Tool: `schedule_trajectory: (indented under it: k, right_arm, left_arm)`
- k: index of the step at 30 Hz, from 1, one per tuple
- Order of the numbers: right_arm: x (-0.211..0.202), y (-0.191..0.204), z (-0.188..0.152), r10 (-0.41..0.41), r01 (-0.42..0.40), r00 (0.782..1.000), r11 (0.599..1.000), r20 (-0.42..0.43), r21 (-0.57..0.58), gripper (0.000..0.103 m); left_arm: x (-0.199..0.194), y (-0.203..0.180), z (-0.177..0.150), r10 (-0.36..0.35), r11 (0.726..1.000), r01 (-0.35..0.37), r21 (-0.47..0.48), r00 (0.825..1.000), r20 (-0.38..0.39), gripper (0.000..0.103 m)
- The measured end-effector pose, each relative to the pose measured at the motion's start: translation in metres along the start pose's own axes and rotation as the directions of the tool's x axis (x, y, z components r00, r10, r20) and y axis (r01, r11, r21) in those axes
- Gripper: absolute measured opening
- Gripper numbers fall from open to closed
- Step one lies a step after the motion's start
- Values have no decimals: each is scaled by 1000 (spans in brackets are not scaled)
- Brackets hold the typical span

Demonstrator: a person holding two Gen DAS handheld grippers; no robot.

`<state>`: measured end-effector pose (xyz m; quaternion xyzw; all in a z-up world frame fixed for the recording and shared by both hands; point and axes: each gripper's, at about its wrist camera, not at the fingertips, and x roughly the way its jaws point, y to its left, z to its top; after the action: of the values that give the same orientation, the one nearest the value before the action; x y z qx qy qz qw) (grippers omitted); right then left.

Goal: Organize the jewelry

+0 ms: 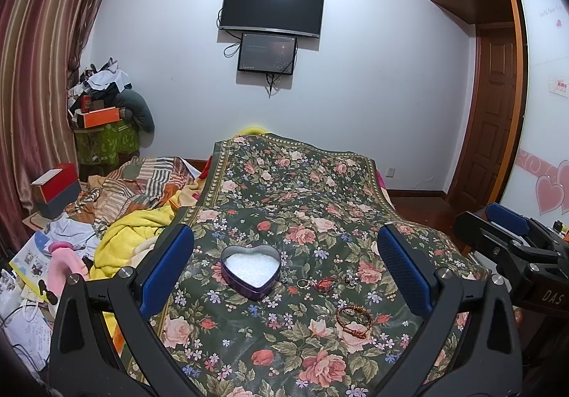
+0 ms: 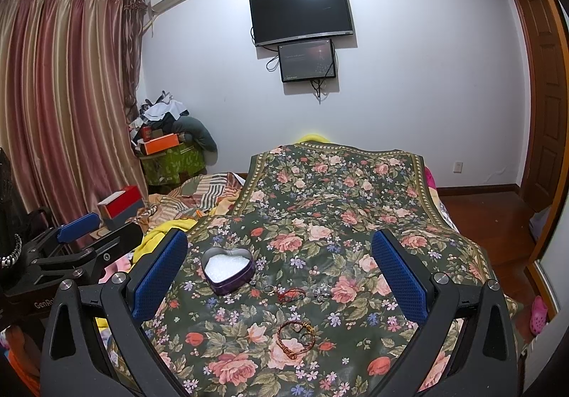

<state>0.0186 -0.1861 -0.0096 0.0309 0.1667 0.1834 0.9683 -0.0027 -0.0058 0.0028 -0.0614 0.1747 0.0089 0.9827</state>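
Left gripper [image 1: 281, 265] is hovering low over the floral bedspread [image 1: 302, 205], its 2 blue-padded fingers [image 1: 167, 269] spread wide and gripping nothing. Right gripper [image 2: 279, 269] is sitting in the same pose, fingers [image 2: 160, 276] spread wide, nothing between them; it is also showing at the right edge of the left wrist view.

Landmark: heart-shaped tin [image 1: 250, 271], lid off, filled with white material, resting on the bedspread.

- Nearest the cameras, right of and in front of the tin: 1 brown braided bracelet [image 1: 354, 320] is lying flat, well apart from the tin. In the right wrist view it [image 2: 295, 336] is lying ahead of the right gripper's open jaws.
- Just right of the tin, in a row: 1 small dark piece [image 1: 284, 279] almost touching the tin wall, type unclear; then 1 gold ring [image 1: 302, 283]; then 1 red cord bracelet [image 1: 326, 284]; then 1 small silver piece [image 1: 351, 279], too small to identify.
- All 5 items are lying outside the tin.
- Left of the tin: yellow blanket [image 1: 138, 233] and patchwork bedding [image 1: 142, 183] are bunching beside the bedspread.
- Far left behind the tin: striped curtain [image 2: 64, 95] and a heap of boxes and clothes [image 2: 167, 134].
- Far behind the tin, on the wall: 1 dark television [image 1: 272, 7] with 1 smaller screen [image 1: 267, 53] mounted just below it.
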Motion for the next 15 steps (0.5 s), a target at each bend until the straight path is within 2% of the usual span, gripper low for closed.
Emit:
schedule_trajectory:
  k: [15]
  right_arm:
    - [0,-1,0,0,0,1000,1000,0,1,103]
  left_arm:
    - [0,0,0,2,1000,-2,3,1000,0,103]
